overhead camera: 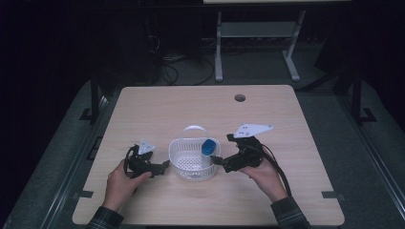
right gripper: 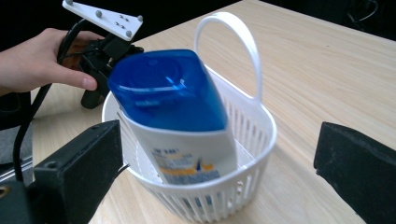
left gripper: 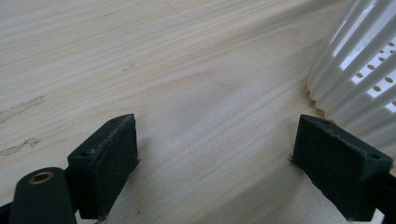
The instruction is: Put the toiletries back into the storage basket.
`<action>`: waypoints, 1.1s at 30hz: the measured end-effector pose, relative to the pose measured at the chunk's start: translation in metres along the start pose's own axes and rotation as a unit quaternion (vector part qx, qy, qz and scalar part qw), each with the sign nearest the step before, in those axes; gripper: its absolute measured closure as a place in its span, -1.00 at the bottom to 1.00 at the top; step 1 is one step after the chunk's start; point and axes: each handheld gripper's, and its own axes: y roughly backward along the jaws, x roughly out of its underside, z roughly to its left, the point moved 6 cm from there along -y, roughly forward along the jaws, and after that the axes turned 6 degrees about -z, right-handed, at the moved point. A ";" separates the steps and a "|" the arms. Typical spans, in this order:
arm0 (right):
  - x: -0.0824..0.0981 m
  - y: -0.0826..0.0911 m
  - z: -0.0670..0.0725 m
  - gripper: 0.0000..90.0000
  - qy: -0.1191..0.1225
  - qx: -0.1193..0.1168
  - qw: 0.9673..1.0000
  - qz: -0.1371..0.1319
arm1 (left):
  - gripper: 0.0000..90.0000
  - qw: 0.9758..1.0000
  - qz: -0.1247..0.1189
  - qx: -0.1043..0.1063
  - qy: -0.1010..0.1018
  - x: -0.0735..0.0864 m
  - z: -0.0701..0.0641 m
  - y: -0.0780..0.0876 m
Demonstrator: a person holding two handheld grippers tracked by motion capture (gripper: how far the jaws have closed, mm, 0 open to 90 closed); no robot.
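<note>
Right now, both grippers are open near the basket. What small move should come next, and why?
Probably draw the right gripper back: its jaws stand open and the blue-capped bottle already leans inside the white basket. The left gripper waits open beside it.

A light wood table (overhead camera: 267, 129), w/ 1 round cable hole (overhead camera: 239, 98) nr its far edge, is sitting before a white-legged desk frame (overhead camera: 258, 43); cables (overhead camera: 186, 67) are trailing across dark floor.

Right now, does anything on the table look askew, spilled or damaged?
Only the white bottle with the blue cap: it leans tilted against the wall of the white basket rather than standing upright. No spill or damage shows. Both grippers, left and right, sit open beside the basket.
</note>
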 end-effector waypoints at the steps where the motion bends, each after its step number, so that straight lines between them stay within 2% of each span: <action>1: 0.001 0.003 -0.001 -0.98 -0.001 0.003 1.000 -0.001 | -0.71 1.000 -0.001 0.000 0.000 0.000 0.000 0.000; 16: 0.022 0.038 -0.024 -0.98 -0.021 0.043 0.999 -0.001 | -0.71 1.000 -0.002 -0.001 0.000 0.000 0.000 0.000; 22: 0.034 0.056 -0.038 -0.98 -0.031 0.072 0.997 -0.014 | -0.71 1.000 -0.002 -0.001 0.000 0.000 0.000 0.000; 33: 0.065 0.074 -0.056 -0.98 -0.057 0.108 0.992 0.006 | -0.71 1.000 -0.002 -0.001 0.000 0.000 0.000 0.000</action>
